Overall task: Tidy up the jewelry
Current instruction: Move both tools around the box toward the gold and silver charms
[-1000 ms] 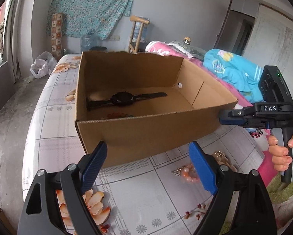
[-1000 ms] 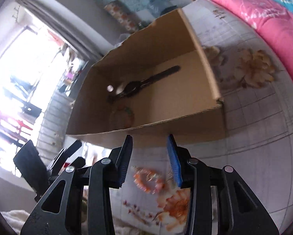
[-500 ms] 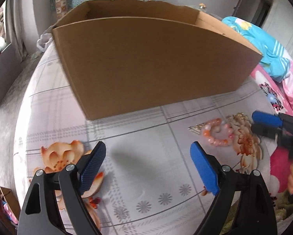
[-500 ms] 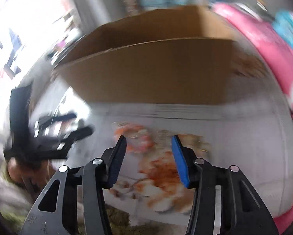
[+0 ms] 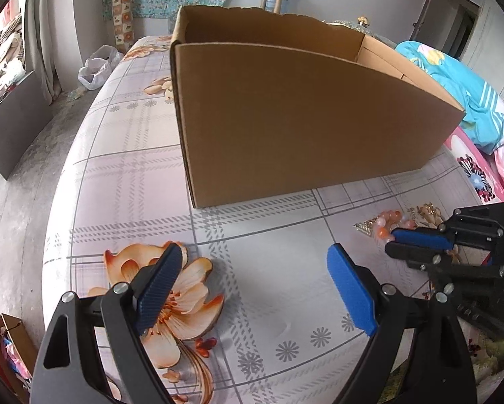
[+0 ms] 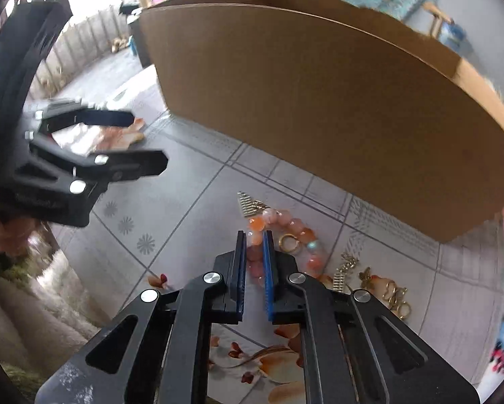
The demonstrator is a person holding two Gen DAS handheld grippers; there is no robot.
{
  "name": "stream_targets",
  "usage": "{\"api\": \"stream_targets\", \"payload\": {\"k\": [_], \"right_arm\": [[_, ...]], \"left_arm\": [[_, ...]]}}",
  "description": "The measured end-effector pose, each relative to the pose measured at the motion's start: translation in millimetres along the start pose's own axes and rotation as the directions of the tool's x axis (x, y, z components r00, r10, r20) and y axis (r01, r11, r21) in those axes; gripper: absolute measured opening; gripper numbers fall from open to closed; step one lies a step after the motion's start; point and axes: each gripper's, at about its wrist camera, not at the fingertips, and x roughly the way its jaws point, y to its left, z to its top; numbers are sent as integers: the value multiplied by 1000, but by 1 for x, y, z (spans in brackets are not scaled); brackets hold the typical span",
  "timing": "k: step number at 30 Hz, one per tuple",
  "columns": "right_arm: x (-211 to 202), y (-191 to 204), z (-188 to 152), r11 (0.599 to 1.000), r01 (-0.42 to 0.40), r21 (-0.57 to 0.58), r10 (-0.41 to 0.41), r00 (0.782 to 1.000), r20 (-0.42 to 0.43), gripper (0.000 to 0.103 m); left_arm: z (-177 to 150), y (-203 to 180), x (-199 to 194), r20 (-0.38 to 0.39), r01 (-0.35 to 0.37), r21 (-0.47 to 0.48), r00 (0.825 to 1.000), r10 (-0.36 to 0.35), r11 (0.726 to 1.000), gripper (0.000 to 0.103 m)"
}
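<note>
Cardboard fills most of what I can see: the box (image 5: 306, 118) stands on the bed's flowered sheet (image 5: 124, 175), and from this low angle neither camera looks inside it, so I cannot tell what has been put away. At least 1 pile remains outside, just beside the box's near wall. The right tool (image 6: 252, 239) is closing its jaws around the orange bead bracelet (image 6: 285, 227), with beads between the blue pads; they look pressed on it, though the angle leaves some doubt. The left tool (image 5: 252, 272) hangs spread wide over bare sheet, holding nothing.

Only the right wrist view shows the gold pieces: a small ring (image 6: 288, 241) inside the bracelet's loop, a comb-like charm (image 6: 248, 203), and a chain (image 6: 391, 293) nearby. Those seem left to do. The left view shows the far room and the right tool (image 5: 391, 240) side-on.
</note>
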Motion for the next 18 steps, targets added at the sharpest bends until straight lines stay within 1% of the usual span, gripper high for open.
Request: {"api": "stream_targets", "payload": {"k": [2,4,6,9,10,11,13,15,18], "right_arm": [[-5,-10,0,997,-37,61,37,999,14,7],[-12,-25,2,987,-86,139,82,996,35,7],[-22,-42,6,968,-139,210,124,989,82,7],[-41,-55,17,944,-204,261,168,974,152,7],[-45,-56,21,938,-221,266,181,969,170,7],[-43,-65,27,931,-247,267,202,961,187,7],[-50,-56,33,923,-296,245,245,945,218,7],[-47,-44,41,932,-300,205,253,940,227,7],[-29,-17,56,951,-284,123,253,943,216,7]], "left_arm": [[-1,2,-1,8,3,-4,1000,-3,1000,86],[-1,7,-4,23,4,-13,1000,-4,1000,86],[-3,14,-8,33,7,-27,999,-6,1000,86],[-2,25,-14,53,-1,-50,999,4,999,86],[-2,31,-17,63,-9,-59,998,13,998,86],[-1,34,-19,70,-16,-65,997,20,998,86],[-2,44,-26,87,-39,-84,995,47,996,86],[-3,54,-33,100,-63,-105,992,73,993,86],[-7,68,-44,115,-93,-141,987,110,986,86]]}}
